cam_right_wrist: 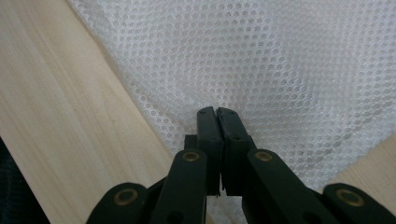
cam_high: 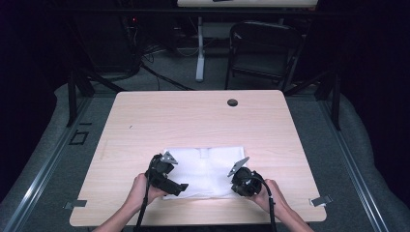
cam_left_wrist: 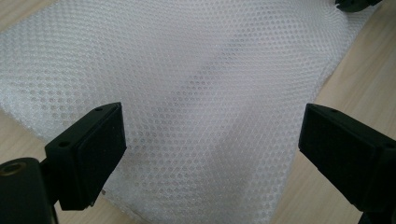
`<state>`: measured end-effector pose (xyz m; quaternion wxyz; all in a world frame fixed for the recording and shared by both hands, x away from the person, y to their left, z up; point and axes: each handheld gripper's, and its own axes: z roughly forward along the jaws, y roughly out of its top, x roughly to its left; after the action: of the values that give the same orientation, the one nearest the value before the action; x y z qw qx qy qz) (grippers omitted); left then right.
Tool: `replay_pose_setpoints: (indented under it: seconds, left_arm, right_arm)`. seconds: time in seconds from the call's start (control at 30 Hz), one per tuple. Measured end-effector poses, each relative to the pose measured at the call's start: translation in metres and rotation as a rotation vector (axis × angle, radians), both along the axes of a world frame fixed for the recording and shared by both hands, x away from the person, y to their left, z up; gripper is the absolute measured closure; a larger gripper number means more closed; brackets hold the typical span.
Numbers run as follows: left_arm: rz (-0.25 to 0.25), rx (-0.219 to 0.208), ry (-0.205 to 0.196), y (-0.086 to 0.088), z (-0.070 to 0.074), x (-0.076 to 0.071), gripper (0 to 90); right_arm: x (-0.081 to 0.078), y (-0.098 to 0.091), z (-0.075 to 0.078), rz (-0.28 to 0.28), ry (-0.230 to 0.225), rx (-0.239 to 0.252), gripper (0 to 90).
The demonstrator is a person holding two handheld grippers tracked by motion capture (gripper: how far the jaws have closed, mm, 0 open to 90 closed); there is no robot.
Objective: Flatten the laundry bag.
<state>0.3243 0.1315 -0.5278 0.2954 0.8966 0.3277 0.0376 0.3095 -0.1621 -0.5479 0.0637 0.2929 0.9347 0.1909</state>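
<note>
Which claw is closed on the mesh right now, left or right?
The right claw: its jaws are pinched together on the white mesh cloth. The left claw stands wide open above it.

White mesh cloth (cam_left_wrist: 196, 93), perforated, soft and matt. Pale wood-grain bench (cam_right_wrist: 60, 116), smooth. Matt black plastic tongs (cam_right_wrist: 217, 114), brass-coloured rivets.

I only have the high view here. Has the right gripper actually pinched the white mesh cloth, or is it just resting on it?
Observer: The right gripper is shut, with the mesh cloth puckering at its tips.
Operator: And the left one?
Observer: The left gripper is open, jaws wide apart over the cloth's near corner.
Operator: Is it touching the cloth?
Observer: I cannot tell; nothing is pinched between the pads.
</note>
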Motion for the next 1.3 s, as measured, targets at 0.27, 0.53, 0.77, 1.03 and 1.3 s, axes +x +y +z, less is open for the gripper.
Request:
replay_pose_setpoints:
  seconds: [0.27,0.53,0.77,1.03,1.3]
  left_arm:
    - [-0.027,-0.001,-0.004,-0.005,0.002,-0.007,8.4]
    - [-0.062,0.013,-0.006,-0.012,0.0,-0.012,10.1]
    - [-0.086,0.022,-0.004,-0.015,-0.003,-0.015,11.7]
    - [-0.11,0.046,-0.004,-0.021,-0.008,-0.017,15.0]
    - [-0.138,0.094,-0.031,-0.03,-0.011,-0.022,23.0]
  right_arm:
    - [-0.002,-0.003,0.014,-0.019,-0.029,0.052,89.1]
    - [-0.001,-0.006,0.019,-0.045,-0.039,0.087,89.1]
    - [0.0,-0.007,0.021,-0.046,-0.037,0.087,89.1]
    - [-0.001,-0.008,0.025,-0.057,-0.039,0.103,89.1]
    - [-0.001,-0.008,0.027,-0.07,-0.023,0.119,89.1]
